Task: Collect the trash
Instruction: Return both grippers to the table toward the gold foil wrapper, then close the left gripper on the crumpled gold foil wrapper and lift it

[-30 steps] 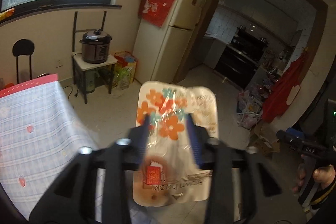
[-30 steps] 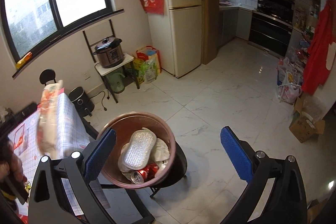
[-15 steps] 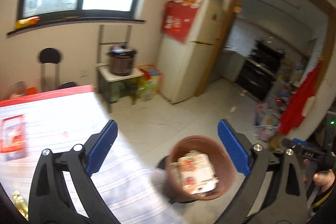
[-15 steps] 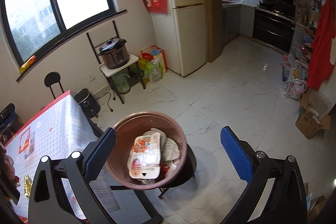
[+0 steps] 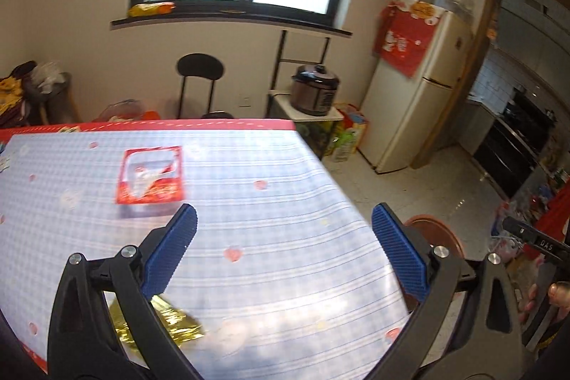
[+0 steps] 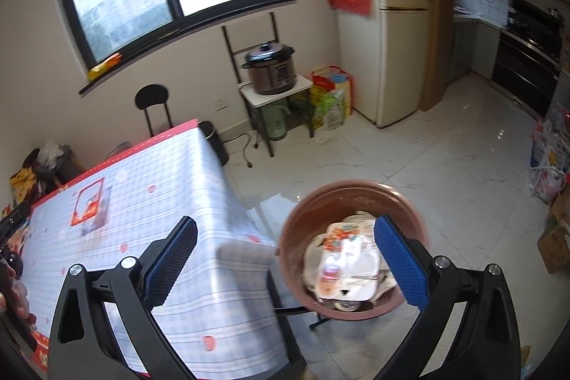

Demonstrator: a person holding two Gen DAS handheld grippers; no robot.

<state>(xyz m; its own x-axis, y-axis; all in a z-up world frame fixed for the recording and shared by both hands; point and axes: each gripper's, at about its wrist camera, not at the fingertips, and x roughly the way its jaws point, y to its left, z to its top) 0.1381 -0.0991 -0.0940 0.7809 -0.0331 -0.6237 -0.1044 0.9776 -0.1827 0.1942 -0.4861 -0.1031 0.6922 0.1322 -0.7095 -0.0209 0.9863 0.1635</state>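
A brown round bin (image 6: 302,230) stands on the floor beside the table; a white flowered wrapper (image 6: 347,259) lies on top of other trash inside. Its rim (image 5: 441,234) shows behind my left gripper's right finger. My left gripper (image 5: 283,244) hangs open and empty over the striped tablecloth (image 5: 278,273). A red and clear wrapper (image 5: 151,175) lies flat ahead of it, and a crumpled gold wrapper (image 5: 174,323) lies under its left finger. My right gripper (image 6: 285,259) is open and empty between the table's edge and the bin. The red wrapper (image 6: 89,205) also lies on the cloth in this view.
A black chair (image 5: 200,77) stands behind the table. A pressure cooker (image 6: 270,68) sits on a small stand, with bags (image 6: 331,98) and a cream fridge (image 6: 384,24) beside it. White tiled floor (image 6: 445,166) lies beyond the bin. A hand (image 5: 559,291) holds the right gripper.
My left gripper let go of the flowered wrapper, which dropped into the bin, then swung left over the table. The right gripper shifted left, so the bin now sits at its right finger.
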